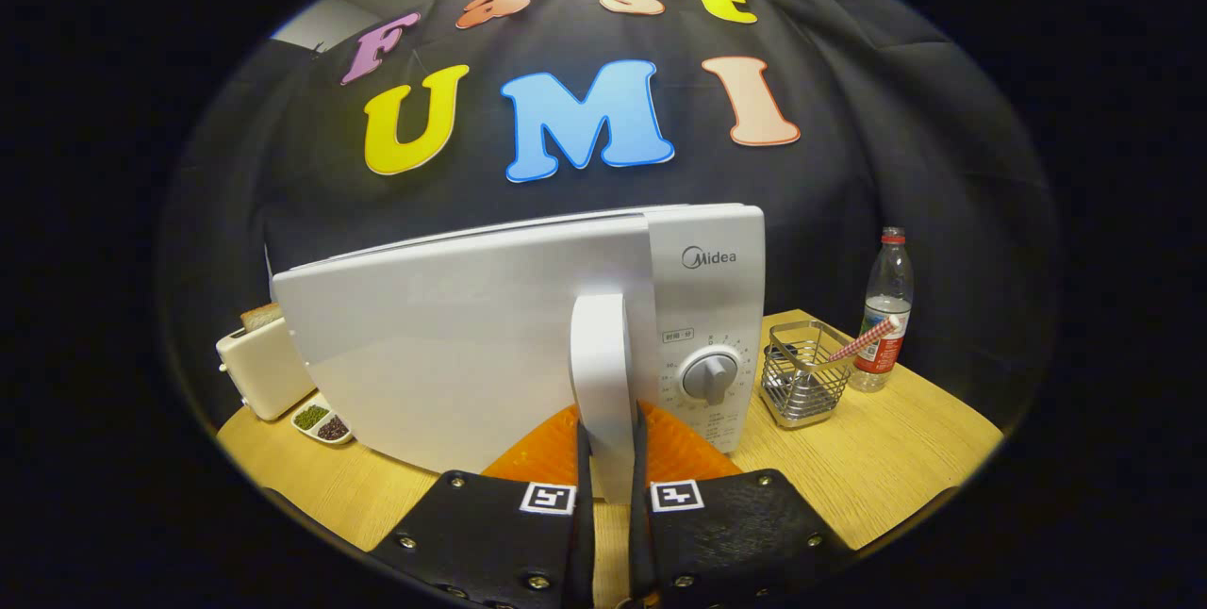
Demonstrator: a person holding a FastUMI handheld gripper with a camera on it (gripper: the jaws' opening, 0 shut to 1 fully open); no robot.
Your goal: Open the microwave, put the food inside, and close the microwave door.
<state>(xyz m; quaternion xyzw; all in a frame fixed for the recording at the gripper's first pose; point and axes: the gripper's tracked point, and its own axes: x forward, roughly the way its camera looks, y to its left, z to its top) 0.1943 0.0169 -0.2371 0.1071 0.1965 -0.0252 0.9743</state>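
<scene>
The gripper [611, 458] is clamped on the microwave's upright handle [603, 373], one finger pressing each side of it. The door [443, 354] already stands a little ajar, its top edge parted from the body, so the opening step looks under way and the food has yet to go in. Next, I judge, comes a steady pull along the door's arc, hinge on the left, until the opening is wide enough, then a release of the handle.

The microwave [707, 260] sits on a light wooden table [877, 468], its dial [709, 375] just right of the handle. Which item is the food I cannot tell for sure; a small dish of beans [322, 423] lies near the door's left foot, and a toaster [259, 369] holding bread [261, 315] stands beyond it. To the right are a wire basket [801, 383] with a striped straw [863, 339], then a water bottle [884, 307]. A black cloth wall [896, 138] closes the booth behind
</scene>
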